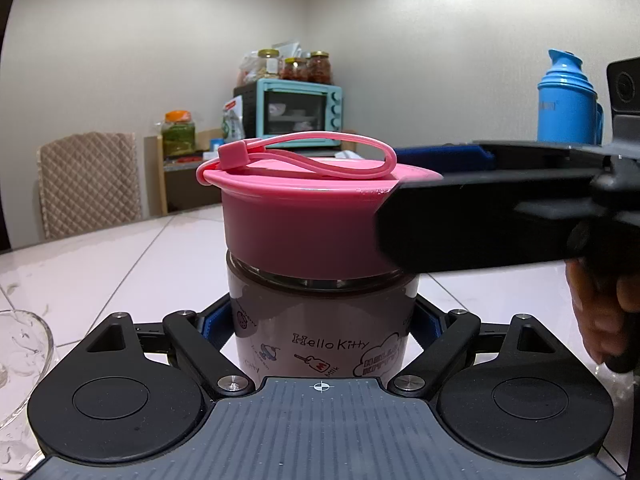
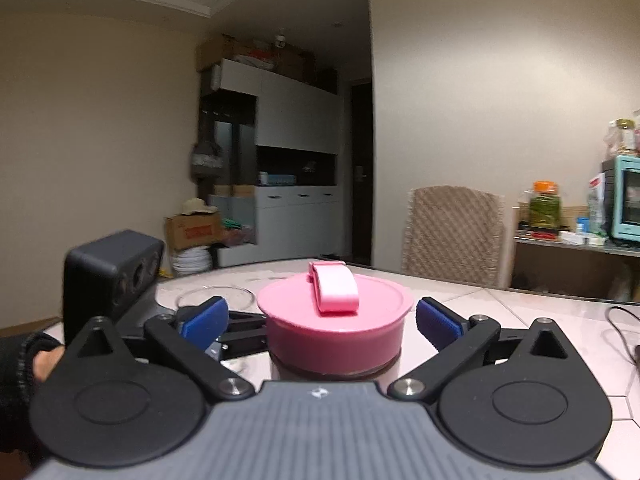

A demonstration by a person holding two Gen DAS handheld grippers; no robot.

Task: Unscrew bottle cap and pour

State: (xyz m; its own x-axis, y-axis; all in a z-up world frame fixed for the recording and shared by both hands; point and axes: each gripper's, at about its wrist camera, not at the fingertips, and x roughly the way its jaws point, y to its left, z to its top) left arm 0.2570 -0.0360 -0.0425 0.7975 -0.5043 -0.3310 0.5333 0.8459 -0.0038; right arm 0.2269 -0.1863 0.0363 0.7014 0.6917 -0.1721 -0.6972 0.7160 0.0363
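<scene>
Standing upright on the white desk (image 1: 120, 256), the bottle (image 1: 320, 320) is clamped low on its body by the left tool (image 1: 320, 330). The right tool (image 2: 320, 322) is released, its blue pads (image 2: 438, 320) apart from the pink cap (image 2: 334, 320), one on each side. A glass bowl (image 1: 20, 356) sits nearby.

Both cameras sit low and very close to the pink-capped bottle (image 1: 320, 280), the left one looking nearly level at its side toward the corner oven (image 1: 298, 114), the right one looking from another side toward the cabinets (image 2: 296, 168), both sharing the padded chair (image 2: 454, 236).
</scene>
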